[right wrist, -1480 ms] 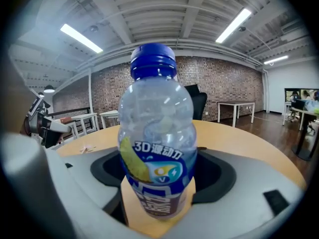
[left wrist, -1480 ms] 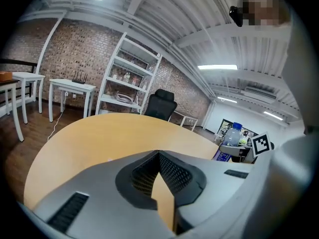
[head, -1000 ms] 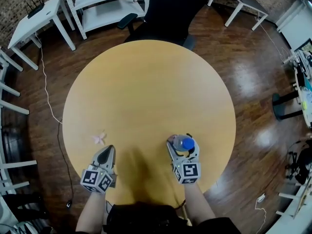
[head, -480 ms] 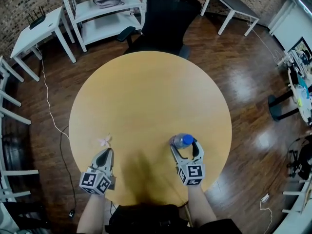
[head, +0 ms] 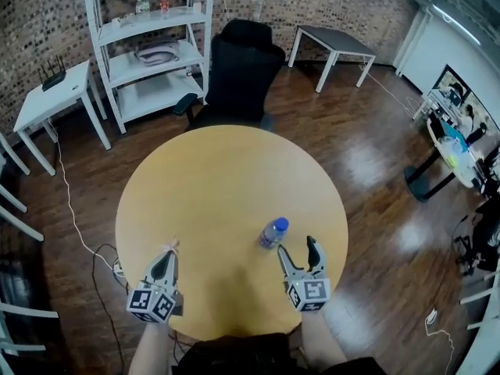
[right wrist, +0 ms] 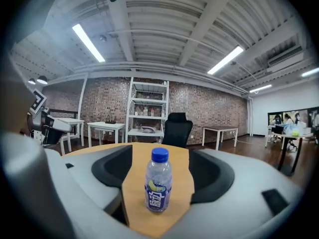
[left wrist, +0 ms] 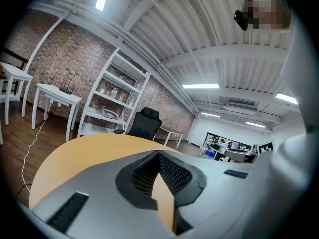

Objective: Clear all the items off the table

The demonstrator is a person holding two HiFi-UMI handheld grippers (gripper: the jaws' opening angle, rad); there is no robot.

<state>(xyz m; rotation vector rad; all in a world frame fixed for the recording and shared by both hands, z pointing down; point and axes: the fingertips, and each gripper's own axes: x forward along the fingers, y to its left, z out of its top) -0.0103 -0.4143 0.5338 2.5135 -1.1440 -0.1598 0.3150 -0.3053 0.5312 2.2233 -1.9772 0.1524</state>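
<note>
My right tongs [head: 295, 247] backed off the bottle [head: 273, 233]. They're wide, closing a bit, nothing between. Left tongs [head: 169, 255] closed. Blue label too blurry to read.

A round wooden table [head: 226, 178] is seen. A small clear bottle [head: 273, 233] with a blue cap is stood upright near its front edge. A tiny pale item [head: 173, 244] is laid further left.
</note>
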